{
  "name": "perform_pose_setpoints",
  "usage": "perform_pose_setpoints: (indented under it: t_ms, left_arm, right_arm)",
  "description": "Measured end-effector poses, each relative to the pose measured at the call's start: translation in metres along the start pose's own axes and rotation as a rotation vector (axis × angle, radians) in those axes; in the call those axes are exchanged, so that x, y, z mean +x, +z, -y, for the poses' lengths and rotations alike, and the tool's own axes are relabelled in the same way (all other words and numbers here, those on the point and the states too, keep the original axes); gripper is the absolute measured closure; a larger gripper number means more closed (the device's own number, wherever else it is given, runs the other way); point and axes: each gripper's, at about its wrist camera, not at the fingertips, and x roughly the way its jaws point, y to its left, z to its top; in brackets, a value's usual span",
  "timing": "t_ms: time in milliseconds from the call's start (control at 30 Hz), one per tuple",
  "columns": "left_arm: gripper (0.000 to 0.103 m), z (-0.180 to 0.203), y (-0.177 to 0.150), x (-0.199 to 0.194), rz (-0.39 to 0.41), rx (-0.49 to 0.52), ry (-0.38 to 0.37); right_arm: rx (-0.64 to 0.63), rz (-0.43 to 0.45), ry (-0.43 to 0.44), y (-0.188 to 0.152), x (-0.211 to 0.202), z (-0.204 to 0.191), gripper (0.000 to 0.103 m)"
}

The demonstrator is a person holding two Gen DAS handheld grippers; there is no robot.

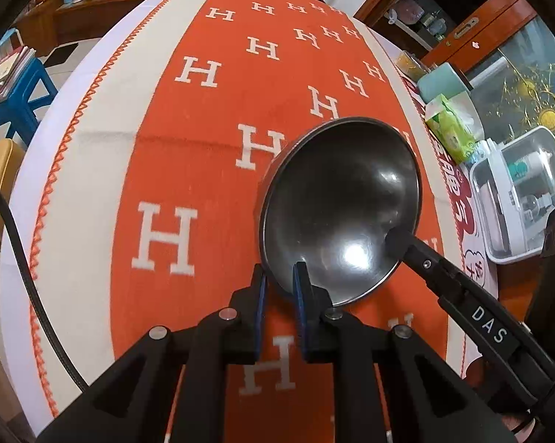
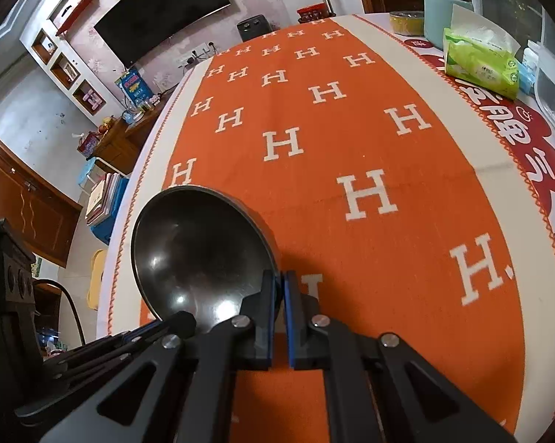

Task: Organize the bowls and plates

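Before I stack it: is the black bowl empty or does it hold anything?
Empty. The black bowl shows only bare glossy interior with light reflections; both grippers pinch its rim.

A wide stretch of orange-and-white cloth on the surface [image 2: 351, 140] lies open ahead and to the left. The near middle is taken up by a dark bowl [image 1: 342, 206], gripped at its rim from both sides. Along the right edge, passage is blocked by a green tissue pack [image 2: 480, 64], a pale canister [image 2: 438, 11] and a white plastic box [image 1: 517, 192].
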Motion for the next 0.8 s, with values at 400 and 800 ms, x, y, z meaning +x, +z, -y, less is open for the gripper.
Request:
perform_pose_setpoints:
  t_ms: [400, 800]
  left_arm:
    - [0.089, 0.013, -0.018, -0.058, 0.042, 0.065, 0.02]
    - [0.089, 0.035, -0.06, -0.119, 0.095, 0.127, 0.015]
  right_arm:
    - [-0.04, 0.052, 0.009, -0.012, -0.052, -0.021, 0.098]
    - [-0.05, 0.108, 0.01, -0.04, -0.114, -0.032, 0.098]
